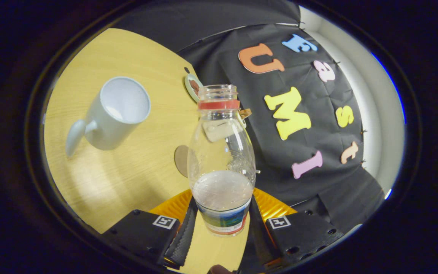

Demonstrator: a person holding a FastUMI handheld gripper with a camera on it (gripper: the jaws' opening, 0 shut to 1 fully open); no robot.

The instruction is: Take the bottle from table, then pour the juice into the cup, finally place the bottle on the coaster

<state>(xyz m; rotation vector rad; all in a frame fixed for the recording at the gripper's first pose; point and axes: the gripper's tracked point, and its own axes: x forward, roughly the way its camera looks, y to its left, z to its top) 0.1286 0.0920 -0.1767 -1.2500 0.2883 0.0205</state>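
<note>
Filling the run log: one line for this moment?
jaws shut on bottle | bottle lifted, uncapped, part full | cup empty | pour pending

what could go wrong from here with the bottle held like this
The tool grips the bottle low, near its base, so it may pivot or slip between the fingers when tipped. The bottle has no cap and holds some liquid, so an early tilt could spill on the table before reaching the cup, which sits off to one side.

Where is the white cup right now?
In the gripper view, the white cup sits on the wooden table, ahead and left of the bottle that the tongs hold.
</note>
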